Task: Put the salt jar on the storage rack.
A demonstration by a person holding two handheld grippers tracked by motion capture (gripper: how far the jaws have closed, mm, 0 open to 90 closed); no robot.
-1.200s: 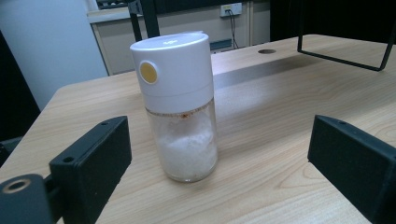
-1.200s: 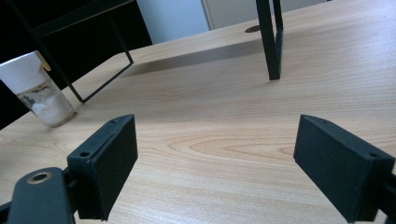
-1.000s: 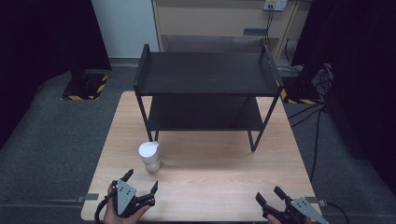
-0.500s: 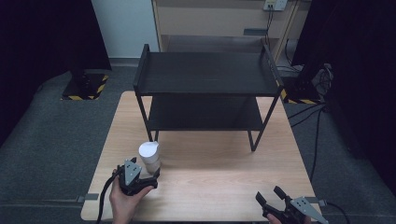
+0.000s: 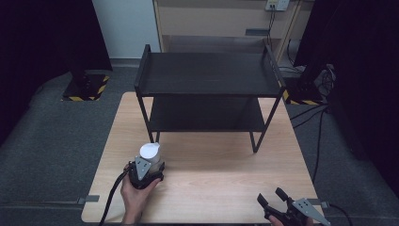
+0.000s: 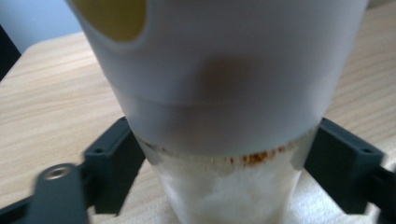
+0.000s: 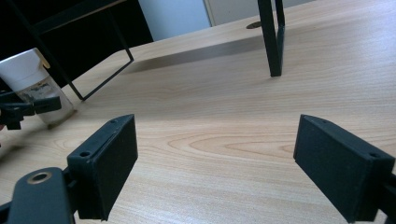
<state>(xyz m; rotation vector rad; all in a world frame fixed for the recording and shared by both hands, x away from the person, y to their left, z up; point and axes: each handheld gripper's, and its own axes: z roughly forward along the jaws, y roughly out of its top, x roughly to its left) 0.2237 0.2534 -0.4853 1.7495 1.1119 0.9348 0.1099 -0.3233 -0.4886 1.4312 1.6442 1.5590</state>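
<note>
A black two-tier metal shelf rack is set on the far half of the light wooden table, both tiers bare. Its front left leg is planted just behind the white lidded plastic jar, which is stood upright on the tabletop near the left edge; the jar and the leg are close, and contact between them cannot be judged from the high view. In the left gripper view the jar is seen at very close range: a white upper part, a clear lower body with a pale, grainy filling, and a brownish ring at the join.

The left gripper is held by a hand at the jar's near side. Its jaws have just been closing, with the jar between them, and both black pads are now set against the clear lower body on either side, so the jar is grasped while resting on the table. A black cable is trailed from this gripper toward the table's near edge.

The right gripper is kept low at the near right corner, well apart from the jar and the rack. Its jaws are spread wide and nothing is held between them; bare tabletop is seen in the gap.
</note>
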